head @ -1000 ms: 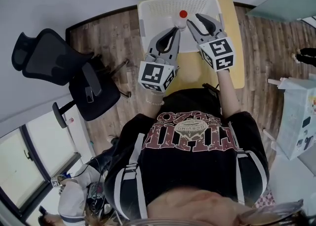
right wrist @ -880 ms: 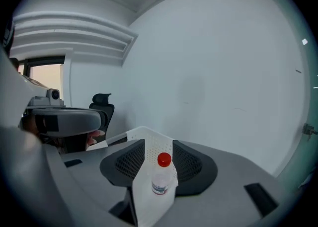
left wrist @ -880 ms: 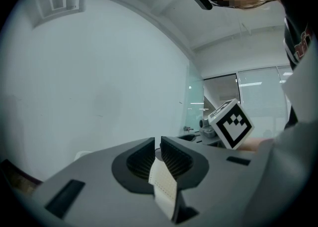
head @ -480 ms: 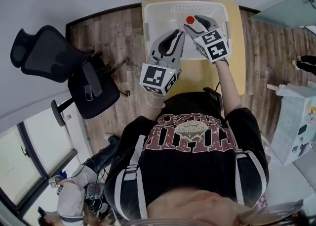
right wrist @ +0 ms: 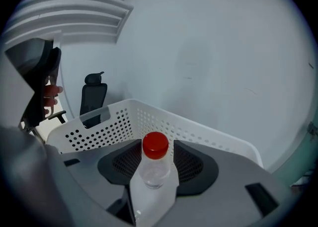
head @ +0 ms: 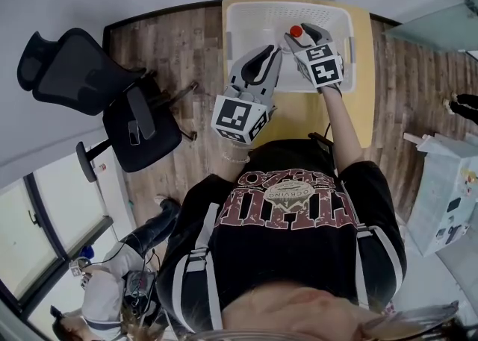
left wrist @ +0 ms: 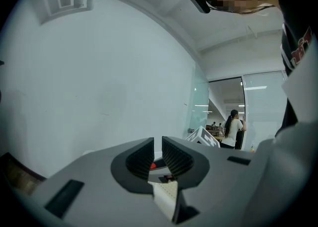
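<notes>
A pale wooden table (head: 361, 71) is covered largely by a white, perforated plastic basket (head: 246, 19), whose rectangular rim is left open above. Over it, a clear round bottle (right wrist: 154, 169) with a red cap (right wrist: 155, 145) is clamped upright by the right gripper (right wrist: 156, 157). The left gripper (left wrist: 157, 155) is held close by, its jaws drawn almost together on nothing.

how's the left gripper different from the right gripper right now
The right gripper clamps a clear, red-capped bottle; the left gripper holds nothing. The right gripper's jaws are held apart by the bottle; the left gripper's are almost together. The right gripper reaches farther over the white basket than the left gripper. Both are grey and point toward the basket.
</notes>
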{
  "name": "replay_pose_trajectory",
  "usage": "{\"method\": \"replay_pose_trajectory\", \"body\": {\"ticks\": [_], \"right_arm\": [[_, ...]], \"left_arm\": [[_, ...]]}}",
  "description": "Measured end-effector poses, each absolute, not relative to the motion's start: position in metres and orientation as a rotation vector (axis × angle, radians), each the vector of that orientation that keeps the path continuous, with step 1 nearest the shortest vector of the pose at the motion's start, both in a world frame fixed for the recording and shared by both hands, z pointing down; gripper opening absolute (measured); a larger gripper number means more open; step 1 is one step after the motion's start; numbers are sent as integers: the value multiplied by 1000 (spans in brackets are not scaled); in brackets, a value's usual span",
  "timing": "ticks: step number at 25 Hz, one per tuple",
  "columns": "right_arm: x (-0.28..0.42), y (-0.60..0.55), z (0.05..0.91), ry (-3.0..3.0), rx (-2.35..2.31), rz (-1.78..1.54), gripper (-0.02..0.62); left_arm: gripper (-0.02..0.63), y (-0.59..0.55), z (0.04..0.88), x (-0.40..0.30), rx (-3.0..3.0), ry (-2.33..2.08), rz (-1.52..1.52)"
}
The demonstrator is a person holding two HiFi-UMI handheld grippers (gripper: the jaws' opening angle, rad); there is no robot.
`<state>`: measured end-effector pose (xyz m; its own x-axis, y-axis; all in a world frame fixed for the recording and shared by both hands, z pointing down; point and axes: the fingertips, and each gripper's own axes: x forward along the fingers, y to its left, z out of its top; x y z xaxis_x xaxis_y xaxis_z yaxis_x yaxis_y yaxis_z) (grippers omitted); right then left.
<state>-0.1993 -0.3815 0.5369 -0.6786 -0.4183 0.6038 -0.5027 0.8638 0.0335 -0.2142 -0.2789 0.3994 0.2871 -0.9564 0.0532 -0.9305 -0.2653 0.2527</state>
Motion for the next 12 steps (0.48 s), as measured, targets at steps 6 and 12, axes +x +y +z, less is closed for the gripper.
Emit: {"method": "replay_pose_trajectory", "body": {"ticks": [6, 12], "right_arm": [[-204, -384, 540, -2426, 642, 216, 204], [-201, -383, 539, -2439, 651, 233, 169]], "left_arm": [[81, -276, 400, -218, 2309, -1746, -172], [81, -272, 397, -218, 2312, -1750, -171]]}}
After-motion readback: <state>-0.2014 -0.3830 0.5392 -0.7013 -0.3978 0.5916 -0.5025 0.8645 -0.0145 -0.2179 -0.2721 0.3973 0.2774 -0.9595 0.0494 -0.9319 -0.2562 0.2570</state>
